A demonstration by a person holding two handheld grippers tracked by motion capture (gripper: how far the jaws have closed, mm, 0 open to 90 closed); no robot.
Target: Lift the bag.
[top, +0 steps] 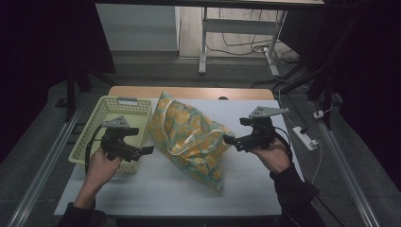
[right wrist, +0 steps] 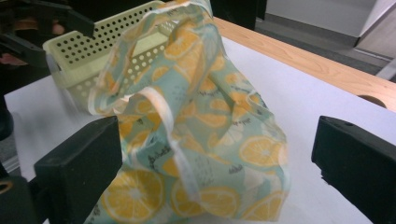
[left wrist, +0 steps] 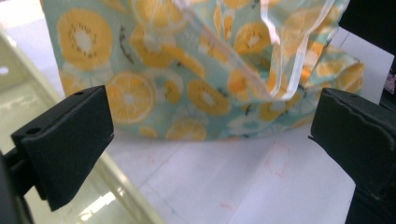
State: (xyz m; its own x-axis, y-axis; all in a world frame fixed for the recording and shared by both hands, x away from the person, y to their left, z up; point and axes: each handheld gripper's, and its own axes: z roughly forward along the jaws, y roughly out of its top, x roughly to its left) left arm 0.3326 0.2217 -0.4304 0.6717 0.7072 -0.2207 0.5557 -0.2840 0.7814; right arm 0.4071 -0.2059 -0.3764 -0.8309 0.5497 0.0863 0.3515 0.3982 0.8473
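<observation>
Between open grippers (both sides): bag (top: 189, 135)

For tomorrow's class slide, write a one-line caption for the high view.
Two open hand-held grippers, left and right, flank a lemon-print tote bag beside a pale yellow basket on a white table.

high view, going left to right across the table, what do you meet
basket → left gripper → fruit-print bag → right gripper
</observation>
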